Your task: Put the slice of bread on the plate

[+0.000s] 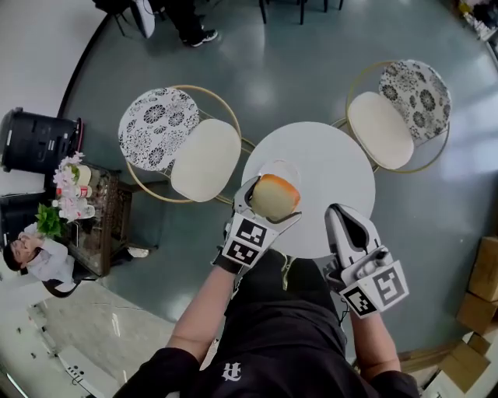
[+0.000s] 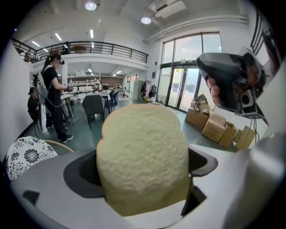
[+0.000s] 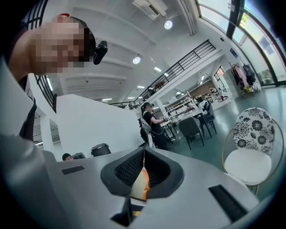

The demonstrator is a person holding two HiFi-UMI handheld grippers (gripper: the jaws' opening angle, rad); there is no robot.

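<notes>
Two chairs [image 1: 206,159] [image 1: 381,128] flank table [image 1: 331,175]; left claw [image 1: 270,207] clamps bread [image 1: 275,194].

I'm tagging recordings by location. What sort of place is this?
Likely an open-plan hall with a café-style seating corner: a round white table flanked by patterned chairs, a railed mezzanine overhead, and tall glass doors.

Teal floor [image 1: 311,62], round white table [image 1: 334,171], patterned chairs [image 1: 159,124] (gold-framed), tall windows [image 2: 187,67], ceiling lights [image 2: 90,6].

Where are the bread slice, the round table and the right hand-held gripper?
bread slice [image 1: 275,196], head view, its middle
round table [image 1: 334,167], head view, bare top
right hand-held gripper [image 1: 340,214], head view, between its fingertips
</notes>
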